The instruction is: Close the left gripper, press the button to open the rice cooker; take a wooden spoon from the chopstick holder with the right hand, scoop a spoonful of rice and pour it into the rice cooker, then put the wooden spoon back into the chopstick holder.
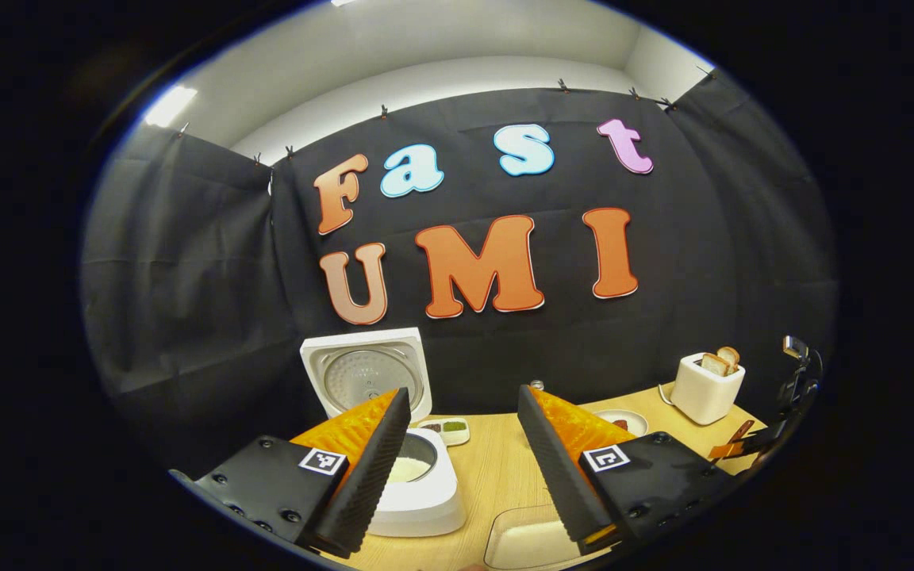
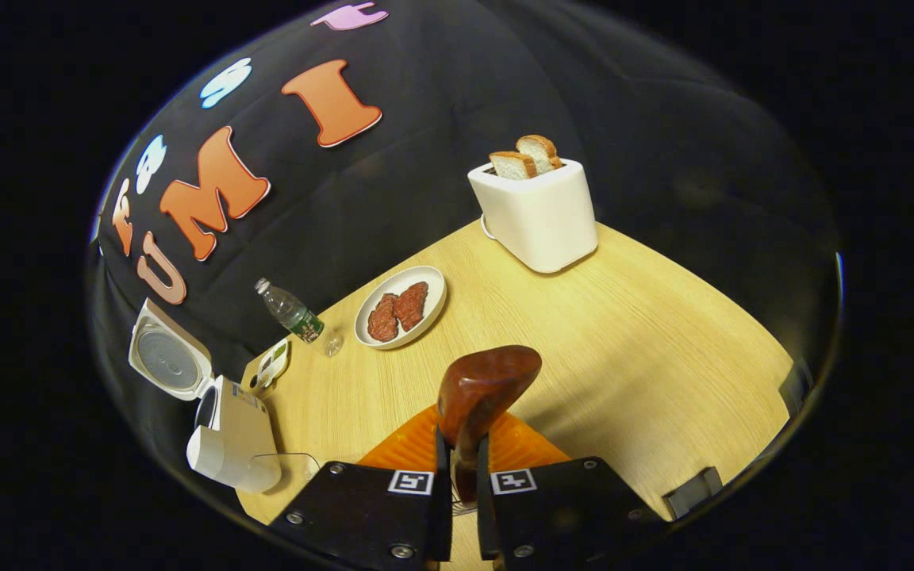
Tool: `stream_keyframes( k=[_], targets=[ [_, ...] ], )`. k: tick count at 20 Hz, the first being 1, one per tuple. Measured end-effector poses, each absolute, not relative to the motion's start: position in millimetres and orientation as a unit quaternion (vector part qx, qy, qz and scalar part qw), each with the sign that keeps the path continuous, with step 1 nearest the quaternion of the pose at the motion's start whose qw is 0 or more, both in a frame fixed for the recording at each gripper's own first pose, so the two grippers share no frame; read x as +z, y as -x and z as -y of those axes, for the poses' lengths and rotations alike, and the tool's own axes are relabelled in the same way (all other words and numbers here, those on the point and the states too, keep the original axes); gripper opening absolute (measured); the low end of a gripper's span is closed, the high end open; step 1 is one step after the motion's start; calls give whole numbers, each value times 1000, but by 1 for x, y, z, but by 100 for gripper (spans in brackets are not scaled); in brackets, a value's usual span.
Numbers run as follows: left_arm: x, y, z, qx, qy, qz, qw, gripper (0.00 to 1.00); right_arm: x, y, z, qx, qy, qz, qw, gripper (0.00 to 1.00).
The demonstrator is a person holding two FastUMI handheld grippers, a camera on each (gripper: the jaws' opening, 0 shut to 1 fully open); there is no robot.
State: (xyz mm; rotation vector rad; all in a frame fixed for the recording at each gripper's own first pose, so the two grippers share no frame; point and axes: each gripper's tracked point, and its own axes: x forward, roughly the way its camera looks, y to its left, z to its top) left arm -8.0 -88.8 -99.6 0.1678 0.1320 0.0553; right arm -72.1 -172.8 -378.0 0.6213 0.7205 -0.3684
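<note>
left gripper view: the left gripper (image 1: 463, 432) is held above the wooden table (image 1: 497, 468), jaws wide apart w/ nothing between them. the rice cooker (image 1: 417, 492) is seen just beyond the left finger, on the table's left part, its lid (image 1: 366, 373) raised upright towards the booth wall; white contents are seen in the inner pot. a small tray w/ green and dark fillings (image 1: 447, 428) is placed just behind the cooker. a clear container (image 1: 524, 543) is seen at the near table edge, between the fingers. a plate (image 1: 624, 420) is partly hidden behind the right finger. a white toaster w/ bread slices (image 1: 707, 387) is set far right.

right gripper view: the right gripper (image 2: 463, 468) is clamped on the wooden spoon (image 2: 482, 392), both fingers pressed on its handle, bowl end sticking up and fwd over the table. the rice cooker is seen at lower left, lid open. a water bottle (image 2: 292, 312) lies tilted near the wall, beside a plate w/ two dark red pieces (image 2: 400, 308). the toaster is set at the back. the chopstick holder can't be made out.
</note>
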Motion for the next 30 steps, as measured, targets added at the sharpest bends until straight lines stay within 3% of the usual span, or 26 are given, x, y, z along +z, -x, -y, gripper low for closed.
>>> stream_keyframes(
  k=[4,6,13,20,30],
  targets=[
    [-98,-1,68,26,-73,-62,995,87,-327,59,173,-184,-281,-293,895,11],
    [-98,-3,56,30,-64,-58,996,93,-302,55,167,-178,-263,-278,907,11],
    [-105,-7,-2,47,-41,-62,996,93,-245,39,94,-116,-257,-255,925,11],
    [-109,1,-54,68,-28,-69,995,93,-276,44,-5,-42,-168,-303,937,11],
    [-128,15,-111,110,-15,-98,989,92,-346,41,-31,-51,27,-331,942,11]
  ],
)
